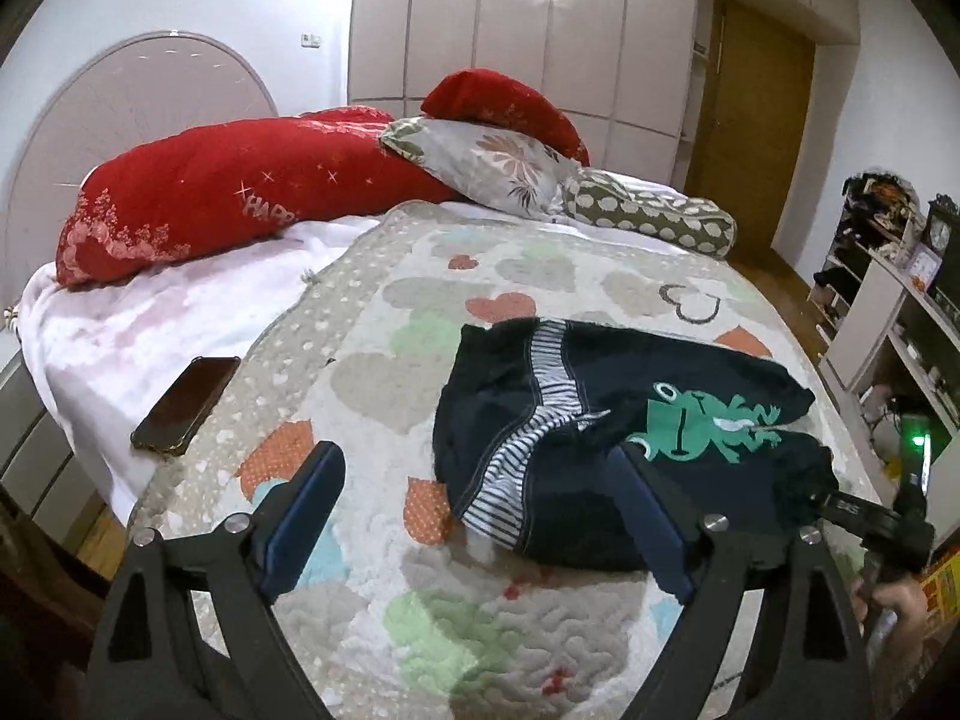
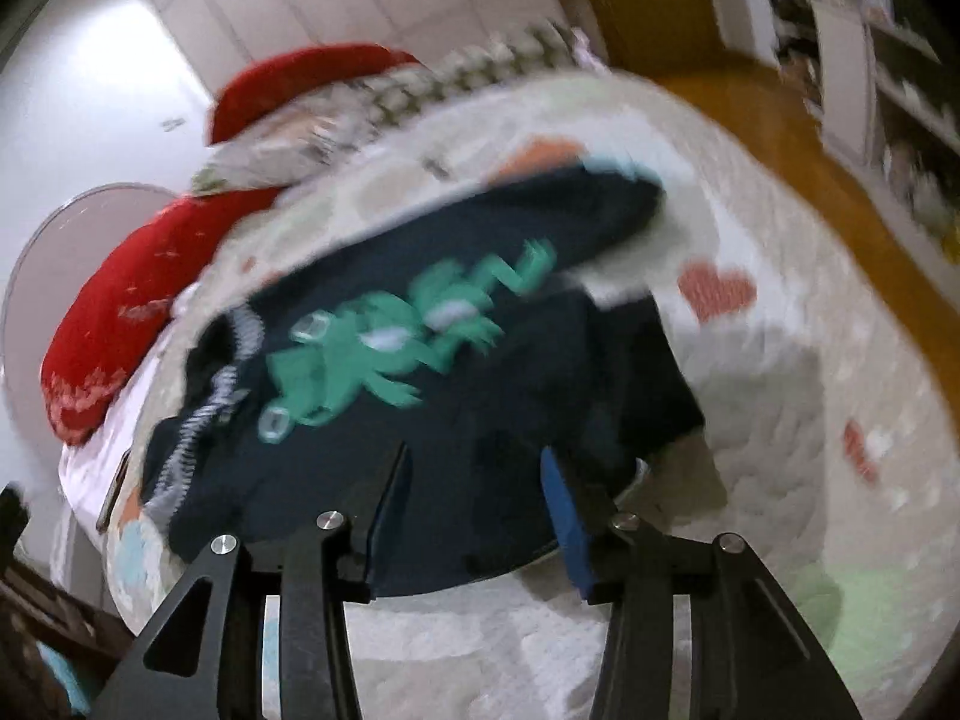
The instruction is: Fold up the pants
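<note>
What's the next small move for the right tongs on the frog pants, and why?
Probably close the right tongs on the near edge of the pants. Their jaws stand apart with dark fabric between them, nothing gripped yet, and the pants lie bunched on the quilt. The left tongs are open beside them.

Dark navy pants [image 1: 600,420] with green frog print, striped trim, lying bunched and partly folded on quilt.

The red pillow [image 1: 240,204] bears pale lettering of which "HAPP" can be read before the fold of the bedding cuts it off. Nothing else is legible; the right wrist view is blurred.
</note>
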A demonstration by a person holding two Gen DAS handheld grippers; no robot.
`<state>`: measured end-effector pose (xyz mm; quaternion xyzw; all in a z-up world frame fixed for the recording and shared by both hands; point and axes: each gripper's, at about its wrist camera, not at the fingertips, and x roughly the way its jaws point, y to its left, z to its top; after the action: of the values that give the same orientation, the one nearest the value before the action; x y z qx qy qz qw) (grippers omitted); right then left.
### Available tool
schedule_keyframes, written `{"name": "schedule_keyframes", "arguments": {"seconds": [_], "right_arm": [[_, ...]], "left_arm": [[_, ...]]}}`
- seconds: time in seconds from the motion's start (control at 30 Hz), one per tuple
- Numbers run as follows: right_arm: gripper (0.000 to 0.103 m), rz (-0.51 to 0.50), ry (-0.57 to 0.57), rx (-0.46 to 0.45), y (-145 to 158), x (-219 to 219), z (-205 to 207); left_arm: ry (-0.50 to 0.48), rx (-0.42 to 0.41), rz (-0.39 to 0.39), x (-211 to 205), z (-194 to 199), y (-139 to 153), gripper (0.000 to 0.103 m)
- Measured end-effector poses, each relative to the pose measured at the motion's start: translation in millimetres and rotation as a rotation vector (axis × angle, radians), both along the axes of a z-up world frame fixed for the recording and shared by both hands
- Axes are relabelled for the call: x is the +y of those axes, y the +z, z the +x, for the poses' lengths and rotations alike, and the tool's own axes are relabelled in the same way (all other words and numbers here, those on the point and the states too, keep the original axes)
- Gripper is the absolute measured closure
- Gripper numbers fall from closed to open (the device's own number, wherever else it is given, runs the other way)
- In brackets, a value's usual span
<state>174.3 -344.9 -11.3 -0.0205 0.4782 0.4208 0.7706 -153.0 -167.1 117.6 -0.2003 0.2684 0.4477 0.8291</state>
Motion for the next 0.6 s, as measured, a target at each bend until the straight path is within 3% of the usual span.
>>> {"name": "schedule_keyframes", "arguments": {"seconds": [0.07,0.17,0.23,0.3,0.33,0.37,0.4,0.43,0.5,0.53,0.57,0.6], "right_arm": [[0.103,-0.091,-0.091,0.010,-17.2,-6.5,18.5],[0.103,-0.080,-0.168,0.042,-19.0,-25.0,28.8],[0.103,-0.066,-0.202,-0.034,-4.8,-33.6,18.9],[0.095,-0.028,-0.219,-0.085,6.2,-40.8,8.8],[0.082,-0.020,-0.232,-0.095,8.8,-43.0,7.3],[0.055,-0.002,-0.241,-0.098,9.7,-44.7,7.3],[0.043,0.000,-0.250,-0.094,7.9,-43.2,9.4],[0.037,-0.015,-0.261,-0.088,3.8,-39.4,12.6],[0.038,-0.028,-0.248,-0.069,-4.3,-28.2,20.3],[0.057,-0.011,-0.209,-0.040,-8.3,-23.7,21.4],[0.094,0.011,-0.167,-0.010,-11.8,-19.7,22.1],[0.093,0.005,-0.153,0.009,-14.8,-18.1,23.7]], "left_arm": [[0.002,0.010,-0.006,-0.3,1.1,-2.6,0.014],[0.003,0.018,-0.029,0.5,3.0,-8.2,0.014],[-0.008,0.023,-0.048,-0.2,6.9,-12.2,0.014],[-0.018,0.030,-0.051,-2.5,9.9,-14.5,0.014],[-0.026,0.034,-0.047,-4.3,11.6,-15.2,0.014],[-0.030,0.038,-0.044,-5.2,12.8,-15.0,0.014],[-0.036,0.042,-0.041,-6.4,14.2,-14.9,0.014],[-0.041,0.046,-0.038,-8.0,15.6,-15.2,0.014],[-0.047,0.049,-0.036,-9.6,17.3,-15.3,0.014],[-0.050,0.052,-0.038,-9.5,18.1,-16.0,0.014],[-0.050,0.056,-0.041,-9.7,18.6,-16.7,0.014],[-0.052,0.057,-0.046,-8.9,18.4,-17.6,0.014]]}}
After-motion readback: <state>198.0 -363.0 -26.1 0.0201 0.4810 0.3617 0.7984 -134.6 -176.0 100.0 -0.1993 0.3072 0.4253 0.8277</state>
